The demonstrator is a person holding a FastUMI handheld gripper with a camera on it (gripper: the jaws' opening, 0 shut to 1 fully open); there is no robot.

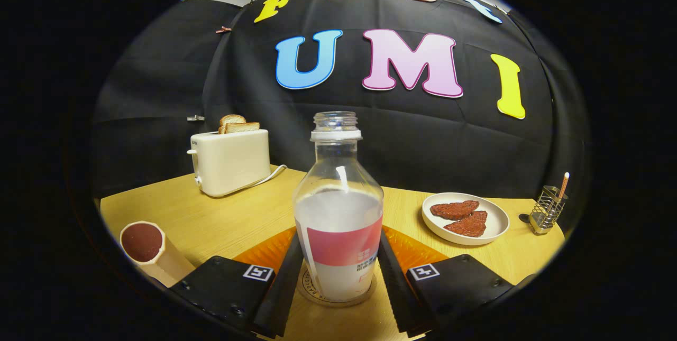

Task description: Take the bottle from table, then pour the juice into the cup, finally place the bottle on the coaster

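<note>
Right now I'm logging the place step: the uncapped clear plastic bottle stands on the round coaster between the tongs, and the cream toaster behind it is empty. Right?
One thing is wrong: the cream toaster holds two bread slices. The gripper view shows the uncapped clear plastic bottle standing on the round coaster between the tongs.

The gripper (340,236) has two long, narrow fingers (285,277) that run forward side by side like flat bars, and each becomes thinner toward its tip. Seen from the gap between them, one black block (222,288) sits at 8 o'clock and a second one at 4 o'clock. Both blocks are matte with rounded corners. Each block carries a small white square tag (258,272) with a black pattern, placed at the corner nearest its finger. Small round screws (236,309) are set in the top faces. The fingers lie against the bottle (338,209) on both sides.
</note>
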